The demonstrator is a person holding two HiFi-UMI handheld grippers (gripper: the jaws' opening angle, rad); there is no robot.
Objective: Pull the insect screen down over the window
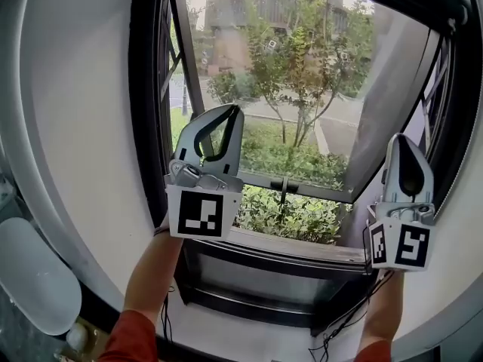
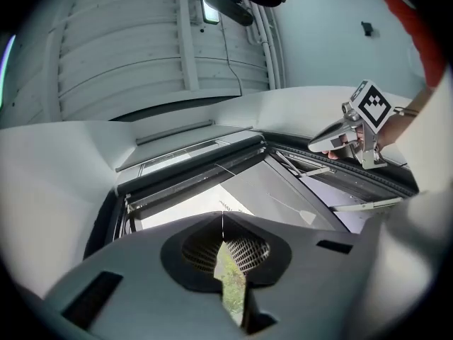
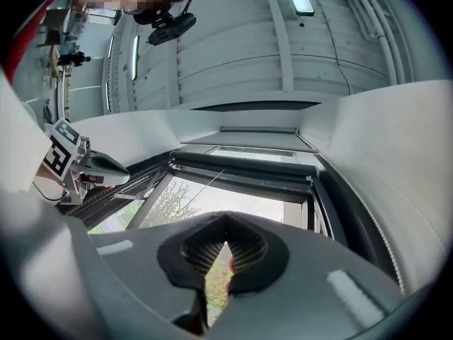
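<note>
Black roller bar of the insect screen (image 3: 241,167) sits up top, above my left tool (image 1: 232,111) and right tool (image 1: 398,139), both closed, empty.

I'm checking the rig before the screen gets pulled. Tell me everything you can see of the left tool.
The left tool is grey, plastic-looking; its two jaws are shut tip to tip, leaving a teardrop gap below, nothing held. A white cube with a black square marker sits at its base. A person's arm holds it raised, pointing upward before the dark window frame, seemingly touching nothing else.
</note>
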